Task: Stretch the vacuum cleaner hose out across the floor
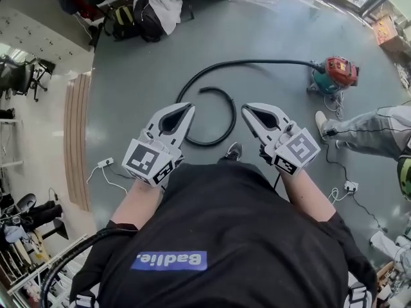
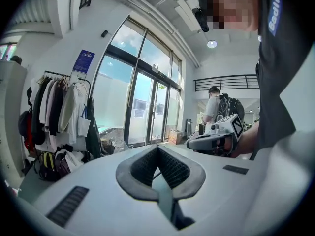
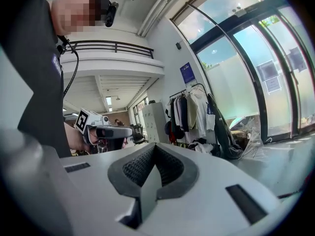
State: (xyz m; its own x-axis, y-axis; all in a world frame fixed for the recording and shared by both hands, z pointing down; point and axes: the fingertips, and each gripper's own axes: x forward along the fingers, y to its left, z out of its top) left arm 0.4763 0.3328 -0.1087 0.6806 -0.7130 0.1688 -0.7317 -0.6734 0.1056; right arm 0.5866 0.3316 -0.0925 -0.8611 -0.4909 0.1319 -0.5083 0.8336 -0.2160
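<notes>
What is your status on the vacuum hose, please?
Left gripper and right gripper shut, empty, above the floor. Hose curled in a loop, joined to vacuum cleaner. Bystander's leg near the vacuum cleaner.

Black hose lies slack on the grey floor. One end joins the red-and-teal vacuum at right. It runs left, then loops into an open curl, free end inside.

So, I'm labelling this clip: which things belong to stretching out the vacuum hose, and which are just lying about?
Job in hand:
black hose
red vacuum cleaner
left gripper and right gripper, both shut and empty

Just lying about:
white power strip
pile of bags
clothes rack
</notes>
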